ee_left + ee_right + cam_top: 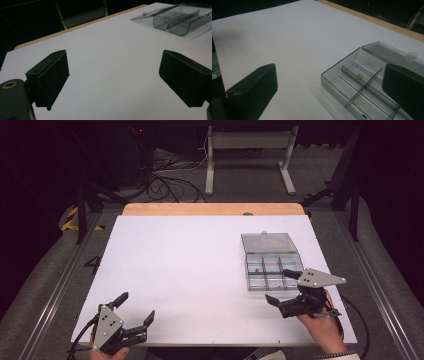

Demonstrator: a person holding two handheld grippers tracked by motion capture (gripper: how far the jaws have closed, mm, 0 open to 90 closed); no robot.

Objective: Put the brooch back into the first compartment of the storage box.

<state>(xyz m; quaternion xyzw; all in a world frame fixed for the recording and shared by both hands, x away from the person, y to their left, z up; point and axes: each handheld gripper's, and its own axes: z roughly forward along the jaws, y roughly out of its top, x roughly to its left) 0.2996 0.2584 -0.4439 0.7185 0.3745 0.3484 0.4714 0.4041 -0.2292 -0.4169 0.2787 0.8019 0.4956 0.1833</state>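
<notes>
A clear plastic compartment box point(272, 271) lies on the right half of the white table point(190, 265), its lid point(268, 242) folded flat behind it. The box point(362, 85) holds a small orange piece point(361, 75) in one compartment. My right gripper point(283, 287) is open just in front of and beside the box's near edge, jaws wide apart with nothing between them. My left gripper point(136, 307) is open at the table's near left corner, far from the box point(178, 21), with bare tabletop between its jaws.
A wooden strip point(213, 209) runs along the table's far edge. Beyond it stand a white metal frame point(248, 155) and loose cables point(167, 182) on the floor. Metal rails point(60, 285) flank the table on both sides.
</notes>
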